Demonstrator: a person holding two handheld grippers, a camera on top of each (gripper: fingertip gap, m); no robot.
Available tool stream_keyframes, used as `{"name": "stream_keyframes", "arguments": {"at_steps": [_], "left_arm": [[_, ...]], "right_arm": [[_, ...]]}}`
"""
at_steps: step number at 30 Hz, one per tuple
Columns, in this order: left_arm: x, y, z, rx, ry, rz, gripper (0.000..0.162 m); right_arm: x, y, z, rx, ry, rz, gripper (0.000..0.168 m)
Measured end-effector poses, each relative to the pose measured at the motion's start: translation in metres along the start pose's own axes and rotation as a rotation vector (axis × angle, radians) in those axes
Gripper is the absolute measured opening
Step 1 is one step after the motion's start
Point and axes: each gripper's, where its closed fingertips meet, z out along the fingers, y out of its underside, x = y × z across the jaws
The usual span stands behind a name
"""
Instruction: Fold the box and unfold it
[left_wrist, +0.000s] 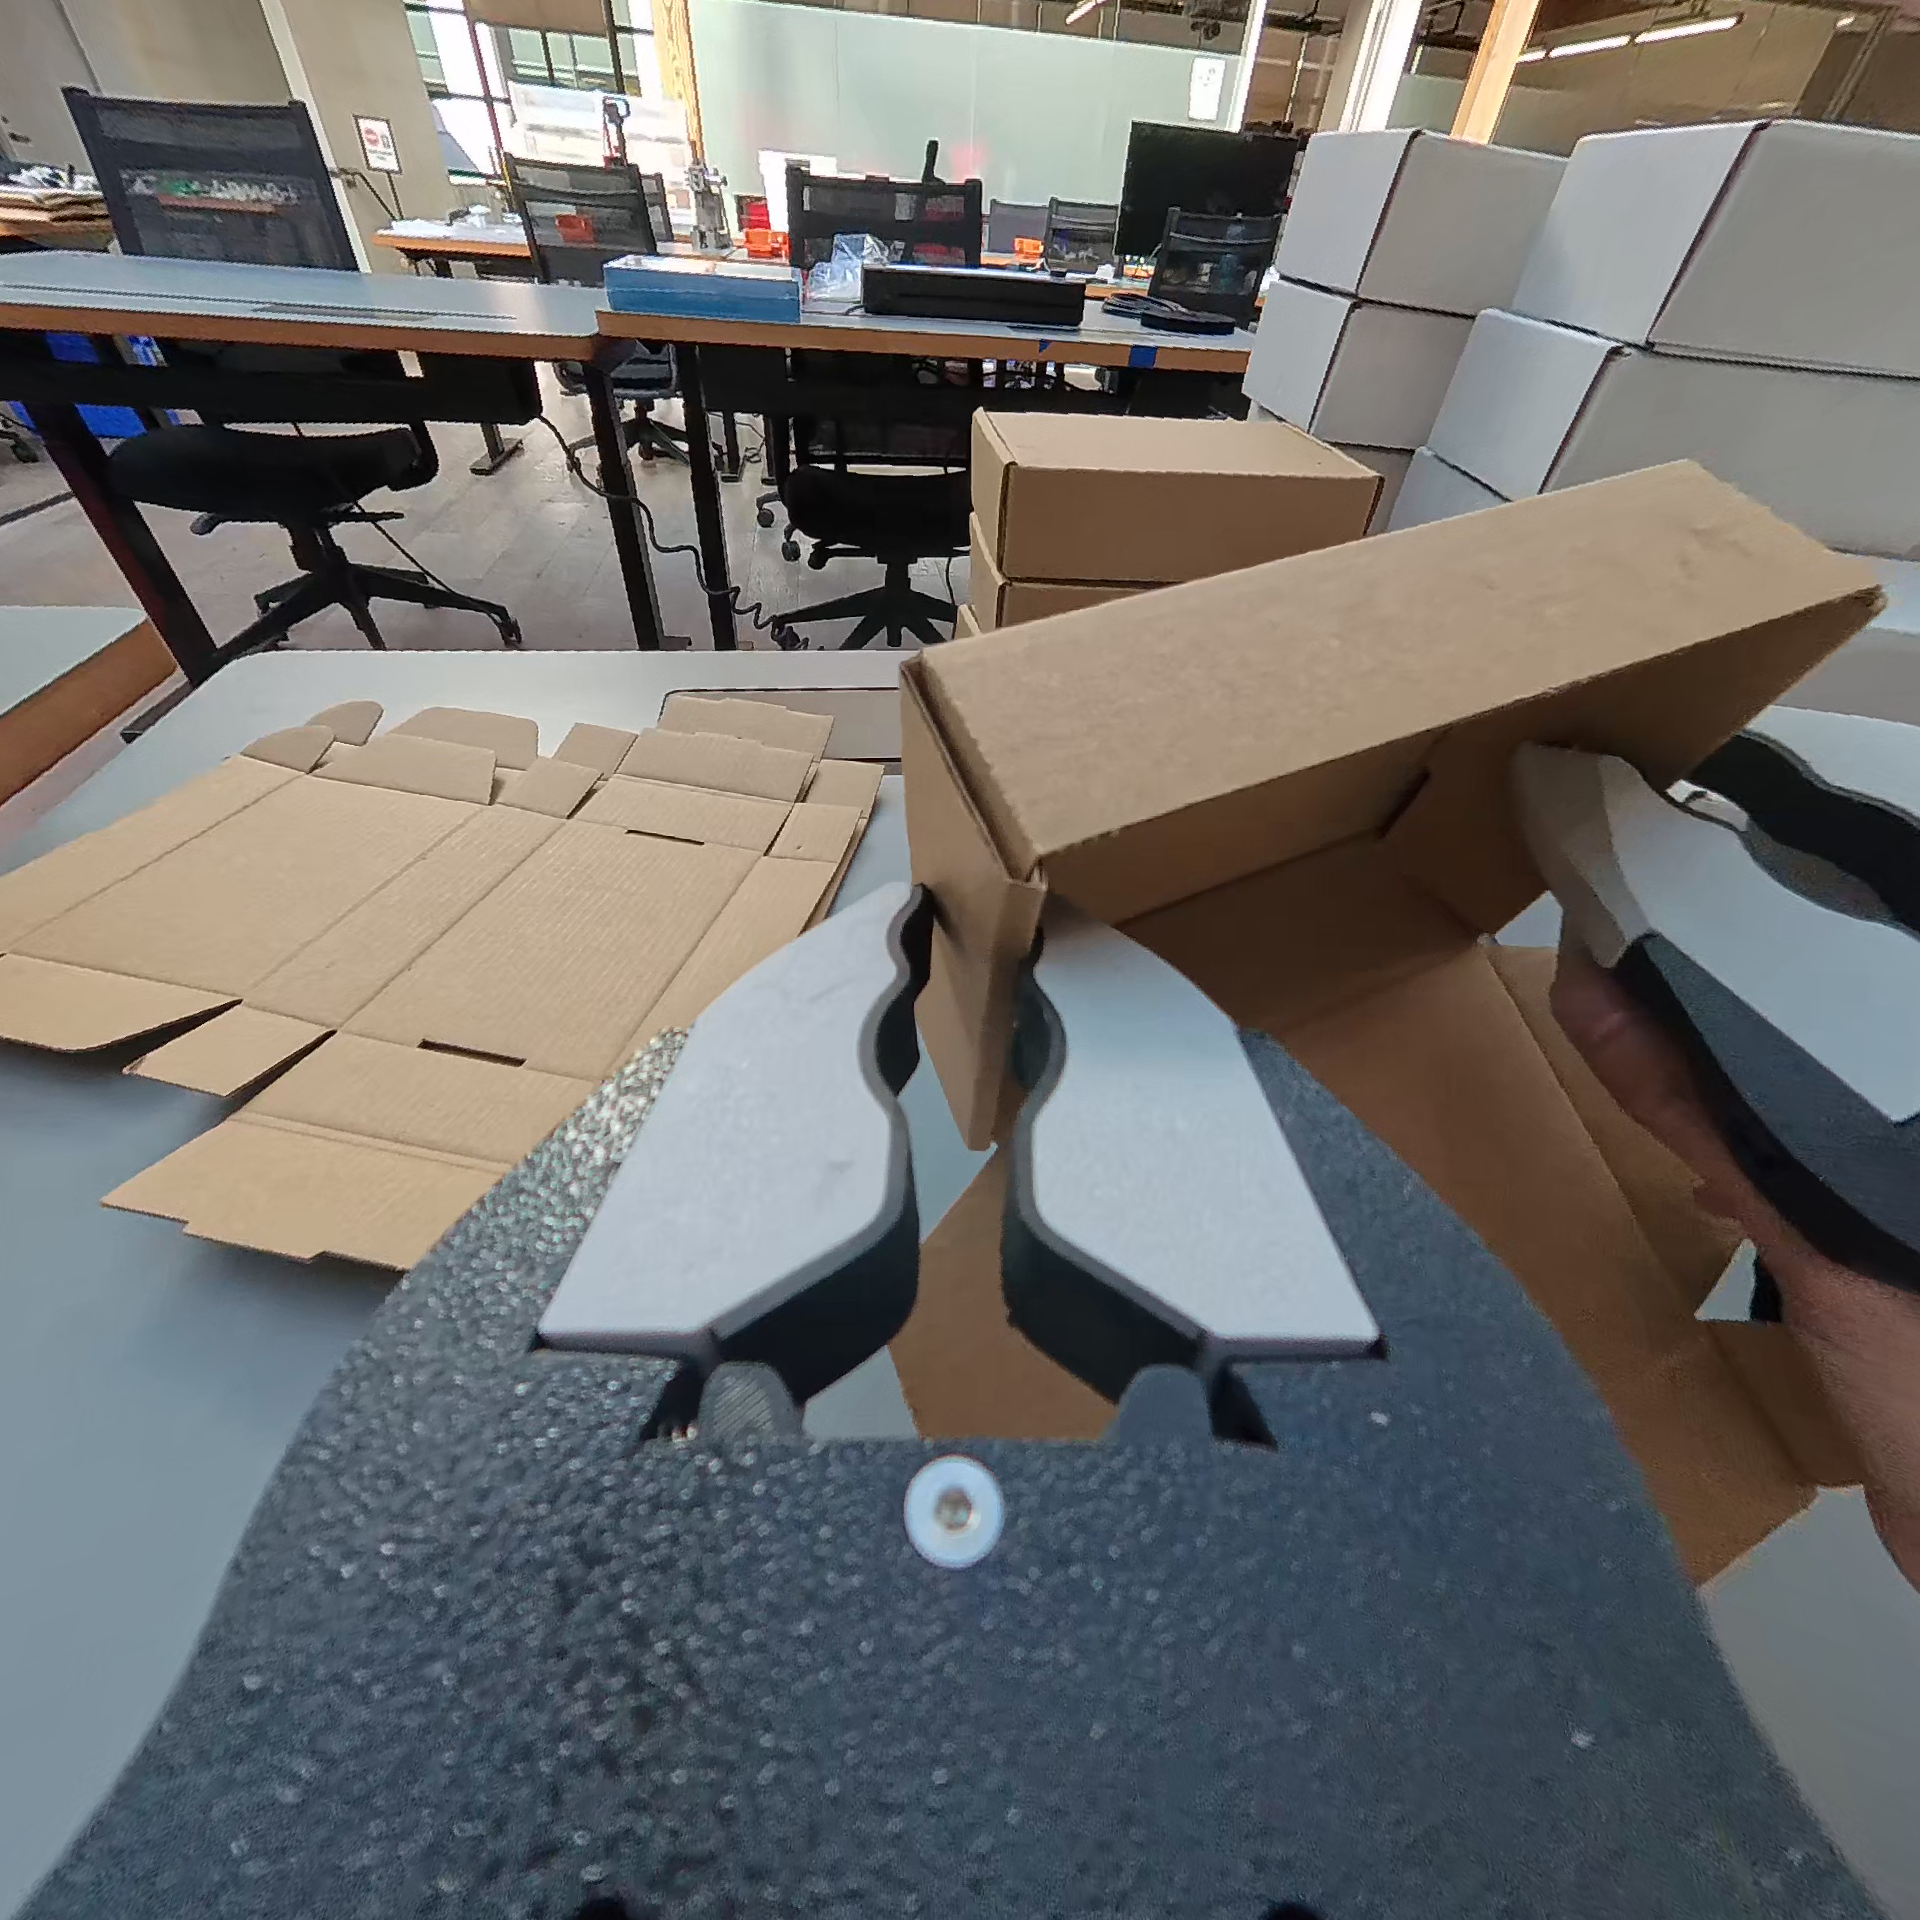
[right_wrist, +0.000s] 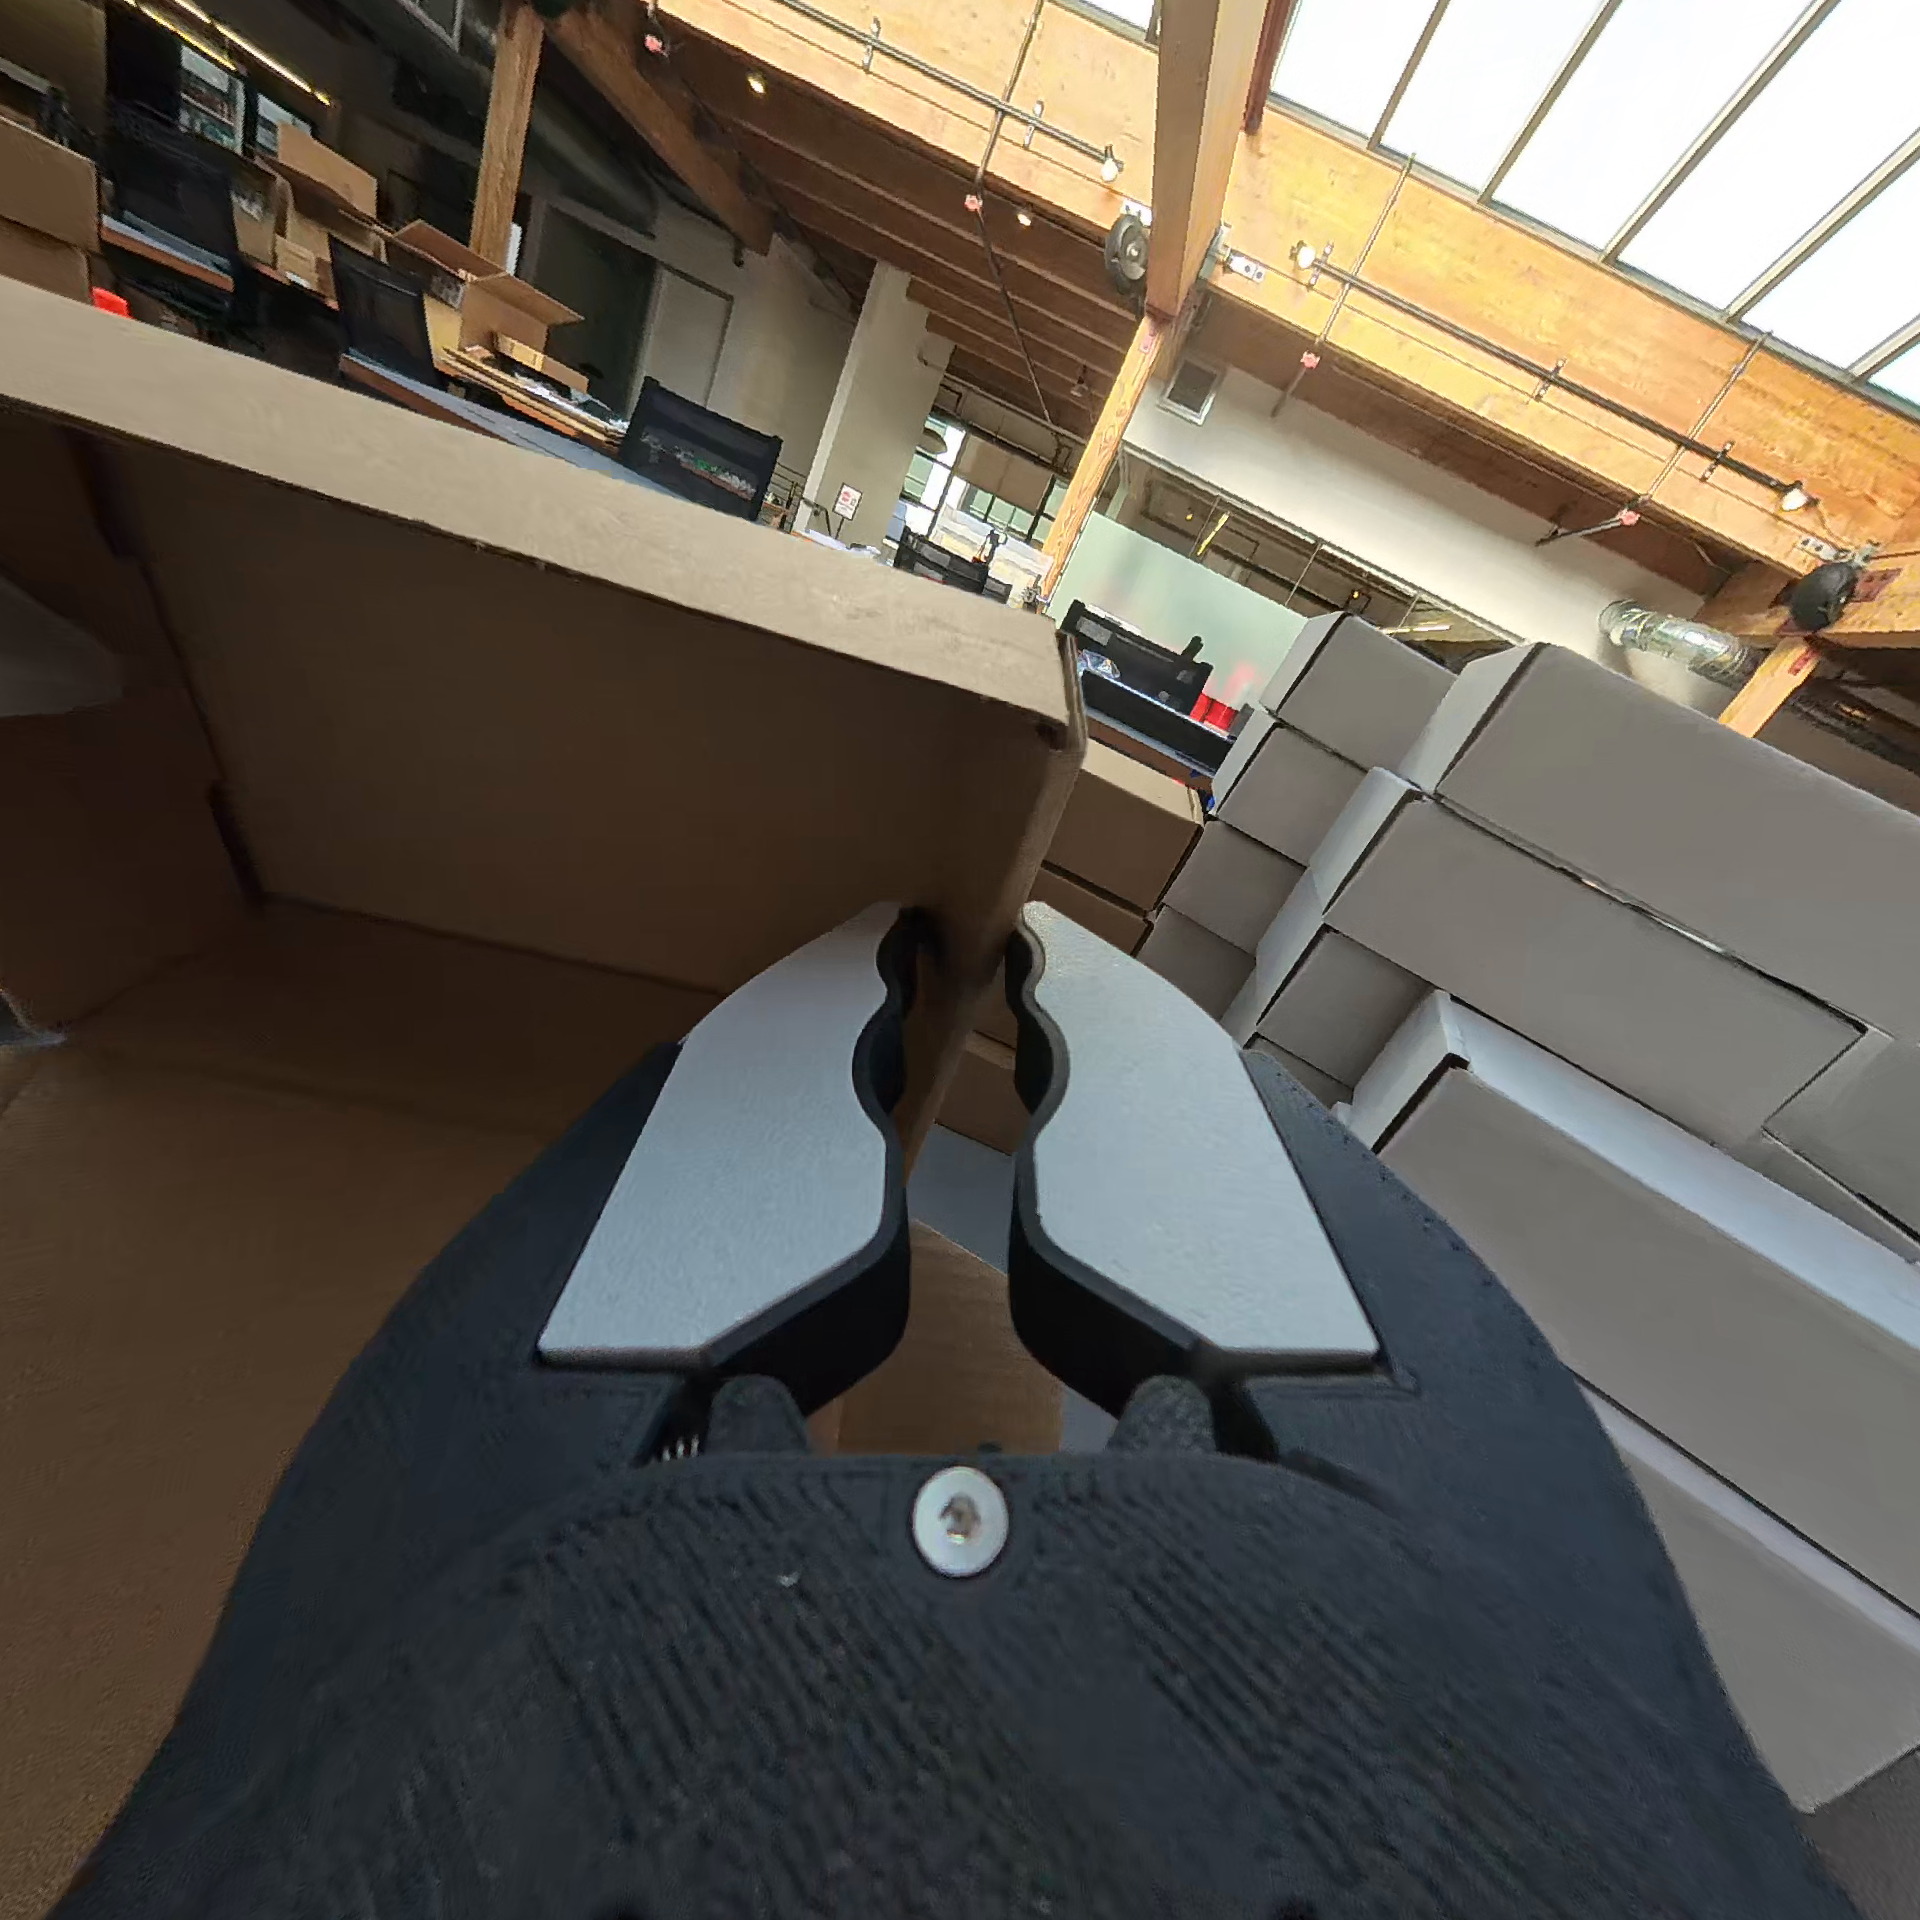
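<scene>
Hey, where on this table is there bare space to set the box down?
Bare grey table lies on the near left, in front of the flat cardboard sheets. The far left is covered by those sheets. The right is crowded: the brown box, held by the left gripper and right gripper, spreads there, with white boxes behind.

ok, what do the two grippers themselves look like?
Both match: the left gripper and right gripper each have a rough, speckled black body, two curved fingers faced with flat light-grey plates, wavy black inner edges, and one silver screw at centre. No cables or sleeves visible.
</scene>
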Motion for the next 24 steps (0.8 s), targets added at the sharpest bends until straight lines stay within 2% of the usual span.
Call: {"name": "stream_keyframes", "arguments": {"at_steps": [2, 5, 17, 24], "left_arm": [[0.000, 0.001, 0.000, 0.006, -0.008, 0.004, 0.013], [-0.003, 0.001, 0.004, 0.034, -0.012, -0.008, 0.013], [-0.027, 0.015, 0.031, 0.053, -0.075, -0.034, 0.009], [-0.029, 0.022, 0.039, -0.017, -0.034, -0.070, 0.010]], "right_arm": [[-0.002, 0.002, 0.003, -0.015, -0.034, 0.028, 0.017], [0.000, -0.004, 0.004, 0.002, -0.051, 0.057, 0.010], [-0.018, 0.009, 0.015, -0.066, -0.021, 0.055, 0.007], [-0.020, 0.013, 0.018, -0.086, -0.015, 0.051, 0.007]]}}
